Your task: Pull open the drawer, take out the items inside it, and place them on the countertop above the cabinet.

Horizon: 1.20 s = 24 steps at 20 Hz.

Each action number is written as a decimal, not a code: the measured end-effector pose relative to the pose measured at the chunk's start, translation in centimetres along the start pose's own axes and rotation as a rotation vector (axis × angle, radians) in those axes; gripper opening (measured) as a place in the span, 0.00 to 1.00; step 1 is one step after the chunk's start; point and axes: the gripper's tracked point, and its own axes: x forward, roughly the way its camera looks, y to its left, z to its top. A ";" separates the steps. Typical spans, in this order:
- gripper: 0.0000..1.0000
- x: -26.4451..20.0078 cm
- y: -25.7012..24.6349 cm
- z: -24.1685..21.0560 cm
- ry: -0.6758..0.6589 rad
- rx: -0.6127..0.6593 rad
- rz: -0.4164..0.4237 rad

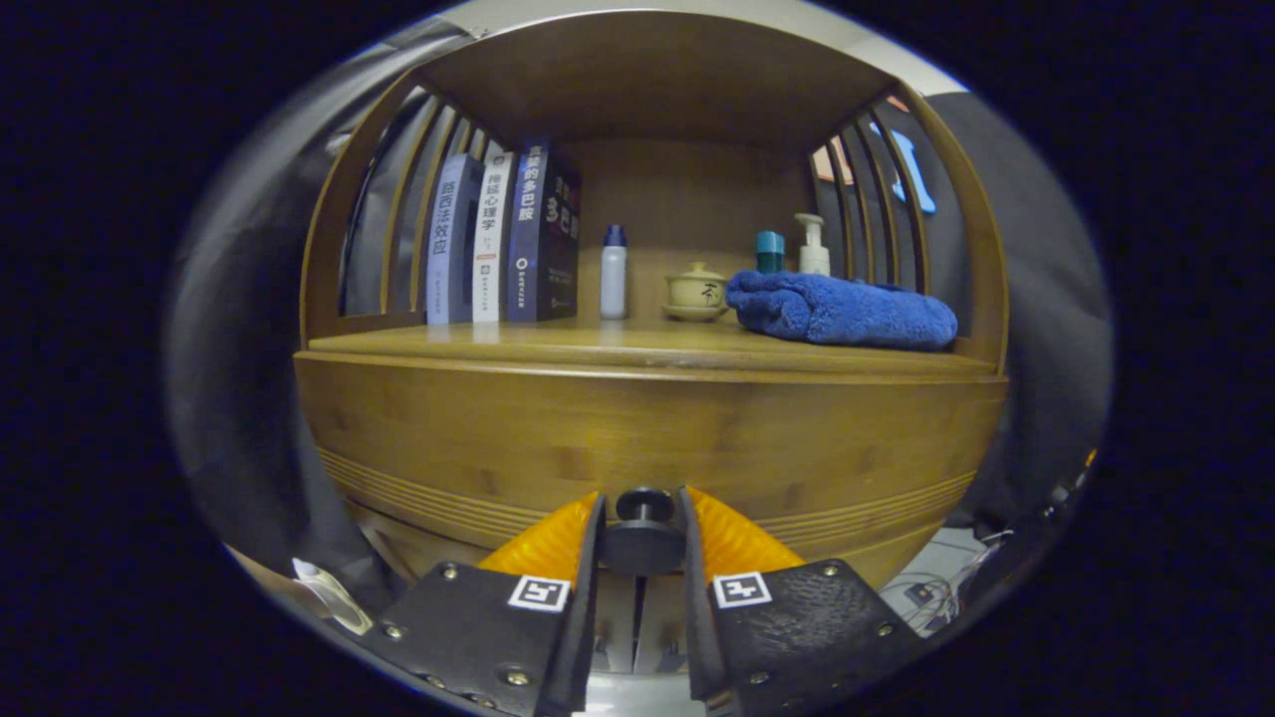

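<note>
1. A dark round knob (644, 505) sits on the wooden drawer (647, 448) front, low on the cabinet.
2. The gripper (643, 533) has its fingers closed in on the knob from both sides, pinching it.
3. The drawer looks shut or barely moved; its contents are hidden.
4. Above it is the bench (637, 349), carrying books (503, 239), a small bottle (614, 271), a lidded cup (696, 291), a folded blue towel (842, 311), and two pump bottles (794, 245) behind.
5. Judgement: the task is at its start; pulling, emptying and placing all remain.
</note>
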 end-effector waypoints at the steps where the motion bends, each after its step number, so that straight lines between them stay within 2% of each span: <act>1: 0.38 0.0 -0.1 -0.1 0.009 0.017 -0.006; 4: 0.32 0.0 0.0 -0.2 0.019 0.024 -0.011; 11: 0.32 -2.5 -0.5 -0.7 0.047 0.013 -0.023; 24: 0.32 -11.7 -0.4 -2.5 0.116 -0.028 -0.006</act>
